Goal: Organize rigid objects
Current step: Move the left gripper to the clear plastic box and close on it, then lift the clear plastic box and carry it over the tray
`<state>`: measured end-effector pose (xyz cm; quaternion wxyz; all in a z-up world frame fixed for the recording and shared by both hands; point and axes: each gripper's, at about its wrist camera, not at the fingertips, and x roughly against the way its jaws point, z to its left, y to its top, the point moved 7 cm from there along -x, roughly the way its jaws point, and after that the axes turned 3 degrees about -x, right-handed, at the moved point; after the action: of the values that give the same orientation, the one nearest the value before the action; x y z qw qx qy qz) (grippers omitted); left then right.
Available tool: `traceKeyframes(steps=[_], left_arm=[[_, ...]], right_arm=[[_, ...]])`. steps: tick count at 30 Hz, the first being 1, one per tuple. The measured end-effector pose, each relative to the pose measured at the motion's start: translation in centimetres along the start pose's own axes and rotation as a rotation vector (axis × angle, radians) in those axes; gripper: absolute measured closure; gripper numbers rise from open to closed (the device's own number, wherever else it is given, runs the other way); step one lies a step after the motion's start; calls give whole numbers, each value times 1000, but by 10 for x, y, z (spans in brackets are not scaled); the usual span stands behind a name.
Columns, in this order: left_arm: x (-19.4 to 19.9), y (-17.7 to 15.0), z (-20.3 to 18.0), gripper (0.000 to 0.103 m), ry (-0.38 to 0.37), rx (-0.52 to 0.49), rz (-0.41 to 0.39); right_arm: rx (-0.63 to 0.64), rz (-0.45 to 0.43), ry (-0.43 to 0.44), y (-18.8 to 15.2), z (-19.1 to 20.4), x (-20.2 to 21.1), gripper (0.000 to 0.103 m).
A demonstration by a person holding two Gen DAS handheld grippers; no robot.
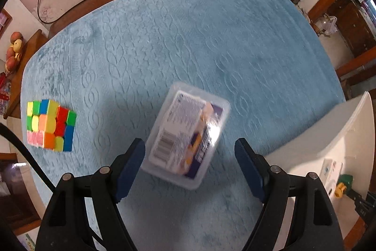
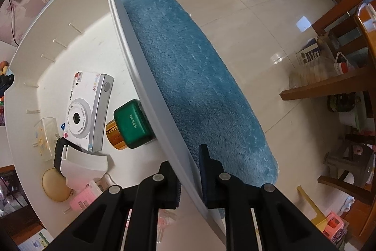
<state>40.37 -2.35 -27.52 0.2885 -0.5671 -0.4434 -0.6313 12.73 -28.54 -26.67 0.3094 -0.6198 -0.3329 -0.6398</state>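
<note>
A: Well, the clear plastic case (image 1: 186, 139) is lying flat on the blue blanket (image 1: 188, 39) covering the desk, low in the middle of the left wrist view. Its long axis is running diagonally, from lower left up toward upper right.

B: Is anything on it readable?

A: A barcode is showing near its lower-left end beside a purple and orange label, but the print is blurring too much to read.

B: And the left gripper (image 1: 190, 168)?

A: Its jaws are standing wide apart with the near end of the case between them. The left pad looks to be just beside the case's edge, and the right pad is standing clear of it. A scrambled puzzle cube (image 1: 50, 125) is sitting well apart at the left edge.

B: The right one?

A: The right gripper (image 2: 190, 175) is pinching the thin wall of the white bin (image 2: 131, 44), jaws nearly closed on its rim at the bottom centre. Inside the bin, a white camera box (image 2: 88, 109) is lying in the lower left, lens picture upward, its writing too small to make out. A green-capped bottle (image 2: 129, 125) is resting against the wall.
</note>
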Motion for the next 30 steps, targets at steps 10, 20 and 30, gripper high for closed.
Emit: traceKeyframes(steps=[10, 20, 30], left_arm=[[-23, 9, 6, 22, -28, 67, 35], [-34, 6, 9, 28, -40, 138, 24], [-30, -9, 16, 32, -32, 146, 4]], right_arm=[[-27, 7, 1, 1, -5, -1, 87], [-48, 10, 1, 2, -10, -1, 86], [-42, 13, -5, 1, -10, -3, 86]])
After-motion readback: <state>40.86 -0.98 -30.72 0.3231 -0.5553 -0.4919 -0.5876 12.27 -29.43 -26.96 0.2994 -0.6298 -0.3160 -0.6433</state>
